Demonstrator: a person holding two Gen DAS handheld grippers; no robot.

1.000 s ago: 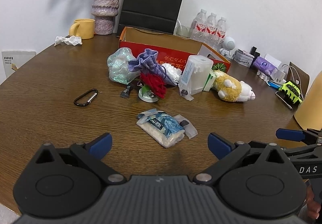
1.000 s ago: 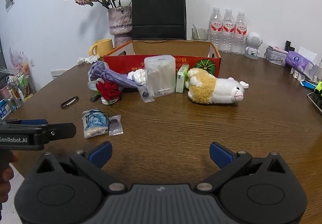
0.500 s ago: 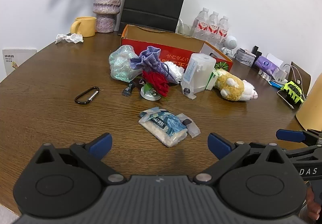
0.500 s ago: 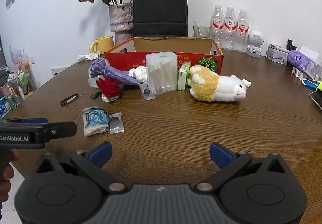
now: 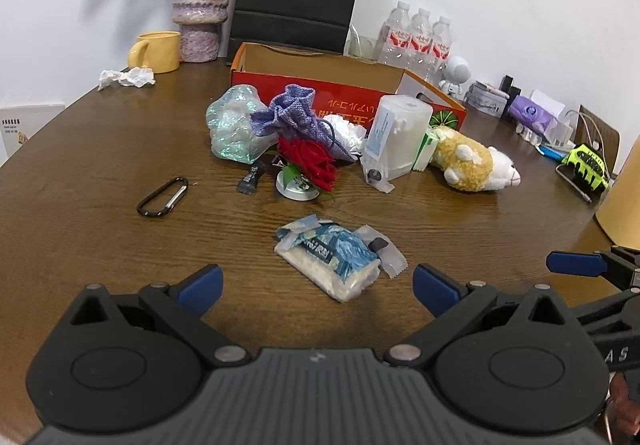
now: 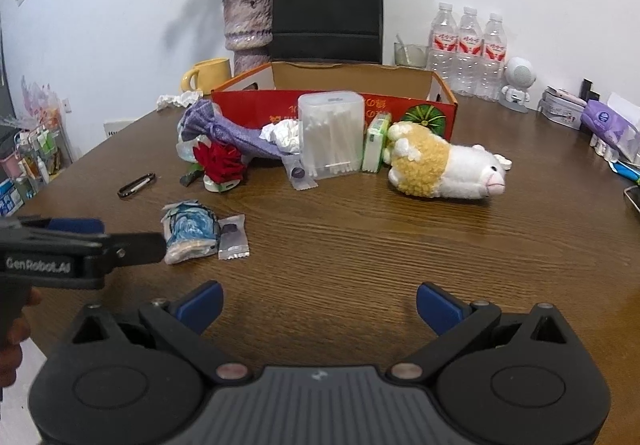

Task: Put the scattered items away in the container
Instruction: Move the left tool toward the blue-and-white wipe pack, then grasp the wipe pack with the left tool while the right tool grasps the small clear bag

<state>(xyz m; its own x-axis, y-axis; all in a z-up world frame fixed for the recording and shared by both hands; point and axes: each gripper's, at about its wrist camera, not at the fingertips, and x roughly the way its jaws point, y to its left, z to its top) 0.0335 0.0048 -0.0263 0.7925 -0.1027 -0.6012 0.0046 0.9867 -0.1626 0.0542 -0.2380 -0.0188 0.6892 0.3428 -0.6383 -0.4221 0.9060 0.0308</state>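
From the left wrist view, the left gripper (image 5: 316,283) is hovering low over the wooden table (image 5: 80,221) with its blue-tipped fingers (image 5: 200,283) spread wide and nothing between them. The blue-and-white tissue pack (image 5: 330,259) is lying flat on the table just ahead of the gap, slightly right of centre, with a small clear sachet (image 5: 382,251) touching its right end. The pack's long axis is running diagonally, from far-left to near-right, so it is sitting skewed across the line of the fingers. Farther off, a black carabiner (image 5: 162,197) is lying alone to the left, and a heap is resting against the front wall of the red cardboard box (image 5: 320,61): a purple knitted pouch (image 5: 296,119), a red fabric rose (image 5: 310,163), a clear cotton-swab box (image 5: 396,135) and a plush lamb (image 5: 476,163). The right gripper's blue tip (image 5: 576,263) is showing at the right edge.

From the right wrist view, the right gripper (image 6: 318,303) is likewise gaping and empty, pointing at bare table in front of the swab box (image 6: 332,133) and the lamb (image 6: 444,163). The tissue pack (image 6: 190,231) is sitting well off to its left, just beyond the tip of the left gripper (image 6: 136,243). Judging from both views, the left hand is the nearer one for this pack, and a small twist of the wrist should be squaring the fingers across its short side.
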